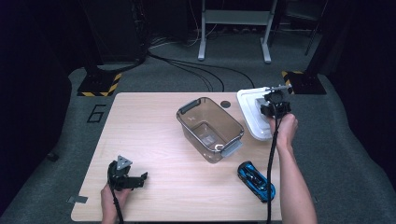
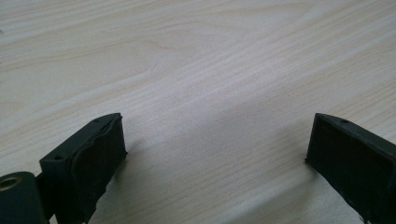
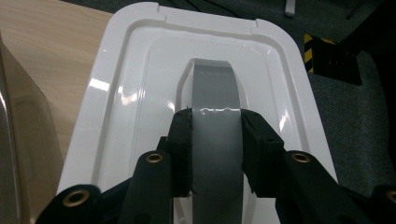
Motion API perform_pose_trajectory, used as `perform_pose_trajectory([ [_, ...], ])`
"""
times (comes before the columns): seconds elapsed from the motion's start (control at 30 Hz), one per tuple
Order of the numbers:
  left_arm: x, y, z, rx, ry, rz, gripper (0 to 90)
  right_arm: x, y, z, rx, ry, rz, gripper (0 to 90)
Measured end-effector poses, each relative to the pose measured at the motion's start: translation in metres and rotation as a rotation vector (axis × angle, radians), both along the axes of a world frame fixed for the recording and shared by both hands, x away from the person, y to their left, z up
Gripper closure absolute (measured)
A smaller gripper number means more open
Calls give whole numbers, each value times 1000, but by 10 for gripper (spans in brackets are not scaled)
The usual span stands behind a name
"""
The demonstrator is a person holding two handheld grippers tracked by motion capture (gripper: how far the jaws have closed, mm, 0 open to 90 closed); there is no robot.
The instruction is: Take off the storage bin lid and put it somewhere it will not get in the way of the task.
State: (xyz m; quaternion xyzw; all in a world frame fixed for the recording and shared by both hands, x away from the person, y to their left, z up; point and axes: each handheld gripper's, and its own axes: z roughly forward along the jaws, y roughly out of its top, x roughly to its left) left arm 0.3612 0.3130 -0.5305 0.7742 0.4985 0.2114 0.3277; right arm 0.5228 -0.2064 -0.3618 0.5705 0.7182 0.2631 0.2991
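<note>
A white plastic lid (image 1: 251,122) lies at the table's far right edge, partly over it. In the right gripper view the lid (image 3: 126,93) has a grey handle (image 3: 214,88) along its middle. My right gripper (image 3: 215,140) has its two black jaws pressed against the sides of that handle, shut on it. From above, the right gripper (image 1: 275,106) sits on top of the lid. My left gripper (image 1: 141,179) rests near the front left of the table, and its jaws (image 2: 215,140) stand wide apart over bare wood with nothing between them.
A clear plastic bin (image 1: 210,128) with grey latches stands in the middle of the wooden table (image 1: 149,121), just left of the lid. A blue toy car (image 1: 256,181) lies at the front right. Cables and stand legs cross the floor beyond.
</note>
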Motion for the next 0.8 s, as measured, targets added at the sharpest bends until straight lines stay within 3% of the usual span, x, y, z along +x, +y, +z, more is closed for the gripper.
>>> perform_pose_trajectory([
  [0.8, 0, 0, 0, 5, -1, -3, 42, 7, -2, -68, 20, 88, -77, 664],
])
